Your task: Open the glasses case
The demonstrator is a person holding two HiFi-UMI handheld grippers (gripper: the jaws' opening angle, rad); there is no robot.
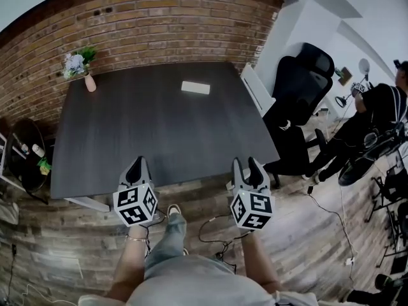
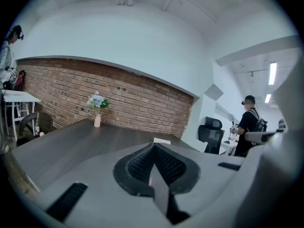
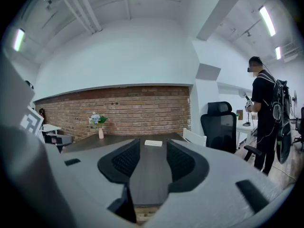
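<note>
Office or studio workspace, loft style. Exposed brick wall [image 1: 146, 24] along one side; white walls and ceiling with strip lights [image 3: 267, 20]; wood-plank floor [image 1: 306, 234] with loose cables [image 1: 331, 210]; large dark bench [image 1: 159, 132] bearing a vase of flowers [image 1: 80, 65]; black high-backed office chair [image 1: 306, 81] beside it; white desk [image 3: 247, 126] further off, with a standing person [image 3: 266, 113] in dark clothes and backpack

The dark desk [image 1: 159, 132] carried two things: a white glasses case [image 1: 195, 87] lay flat near its far edge, and a pink vase [image 1: 90, 83] of flowers stood at the far left corner.
</note>
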